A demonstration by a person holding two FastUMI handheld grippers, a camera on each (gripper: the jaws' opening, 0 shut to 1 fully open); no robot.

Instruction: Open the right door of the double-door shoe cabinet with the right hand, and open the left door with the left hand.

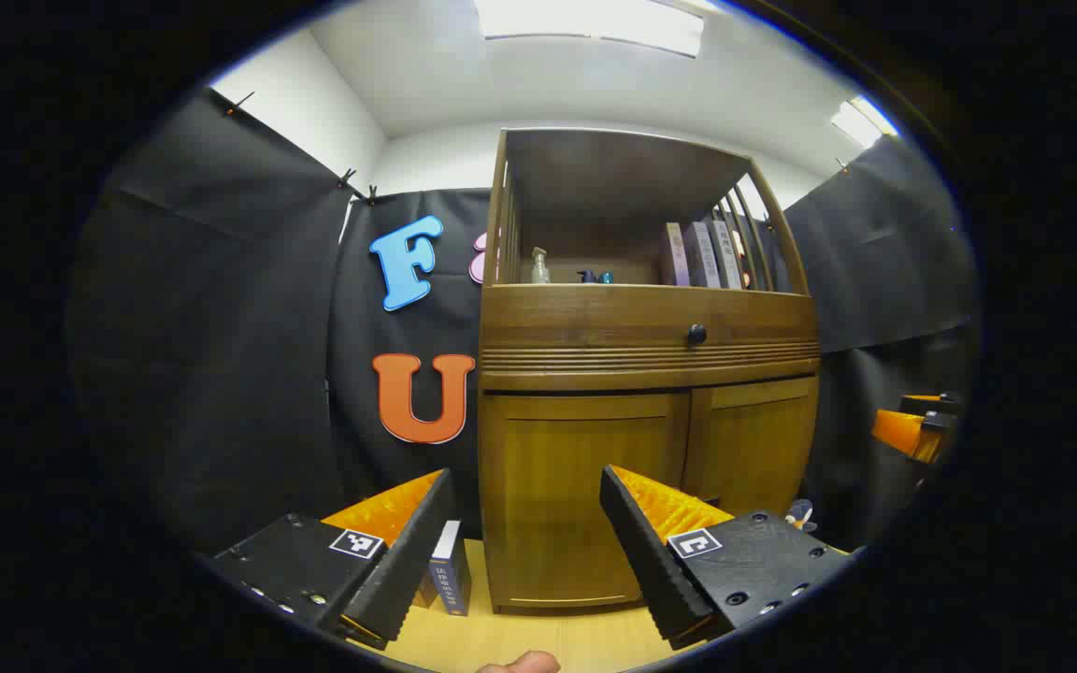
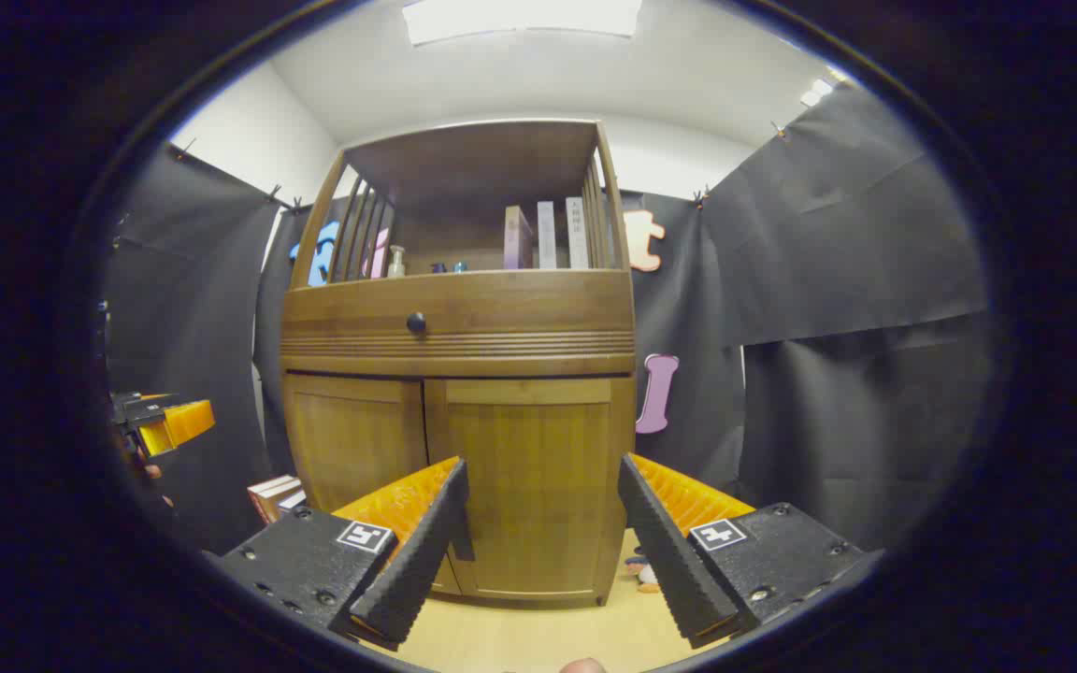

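We hold both grippers spread wide and empty in front of the shoe cabinet (image 2: 459, 374), short of touching it. The right gripper (image 2: 538, 533) faces the right door (image 2: 529, 486), which fills the gap between its fingers, and the left gripper (image 1: 524, 542) likewise frames the left door (image 1: 585, 495). We judge this one-door-per-gripper stance suits the task, since each hand can reach its own panel without crossing the other.

Both doors are shut, flush with the cabinet front and meeting at a narrow centre seam. We can make out no handle on either, so we cannot tell where a grip is meant to go; the seam edge or the top lip under the ribbed band seems likeliest. The drawer above carries a dark knob (image 2: 416, 323), which is no part of our job.

The cabinet stands on a pale wooden floor (image 2: 538, 636). Its open top shelf holds a clear pump bottle (image 1: 539, 266) toward the left side, small blue things beside it, and a row of upright books (image 1: 699, 254) against the slatted right side. What lies behind the doors is hidden.

More books (image 1: 450, 579) stand on the floor by the cabinet's left corner, near enough that the left door's swing may need care. A small toy figure (image 2: 637, 566) sits at the right corner.
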